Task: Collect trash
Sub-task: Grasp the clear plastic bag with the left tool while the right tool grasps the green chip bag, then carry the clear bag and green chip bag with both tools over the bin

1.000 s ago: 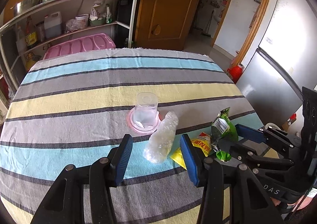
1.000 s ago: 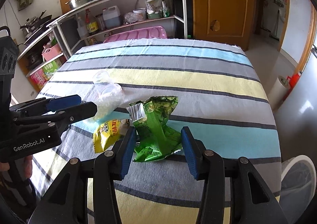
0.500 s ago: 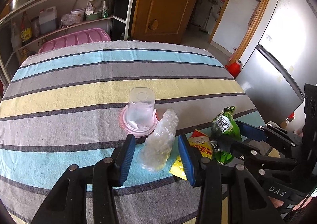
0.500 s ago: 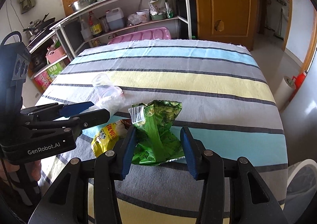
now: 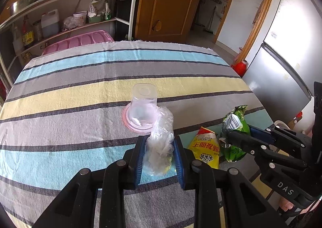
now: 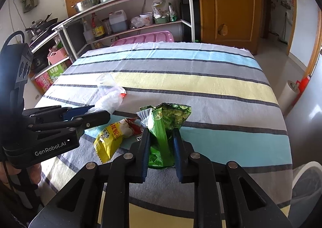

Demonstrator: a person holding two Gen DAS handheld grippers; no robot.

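Observation:
My left gripper (image 5: 159, 148) is shut on a crumpled clear plastic bag (image 5: 161, 139), which stands up between its blue pads; the bag also shows in the right wrist view (image 6: 109, 103). My right gripper (image 6: 161, 139) is shut on a green snack packet (image 6: 165, 125), also in the left wrist view (image 5: 234, 125). A yellow snack packet (image 5: 205, 150) lies flat on the striped cloth between the two grippers, also in the right wrist view (image 6: 114, 137). An upturned clear plastic cup (image 5: 143, 105) stands on a pink lid (image 5: 128, 121) just beyond the bag.
The striped tablecloth (image 5: 80, 91) covers the table. A white bin with a liner (image 6: 308, 183) stands off the table's right front corner. A metal shelf rack (image 6: 130, 6) and a pink tray (image 6: 145, 37) stand behind the far edge. A fridge (image 5: 281, 66) is on the right.
Both grippers have closed: the left on the clear plastic bag, the right on the green packet. Both moved slightly forward over the table.

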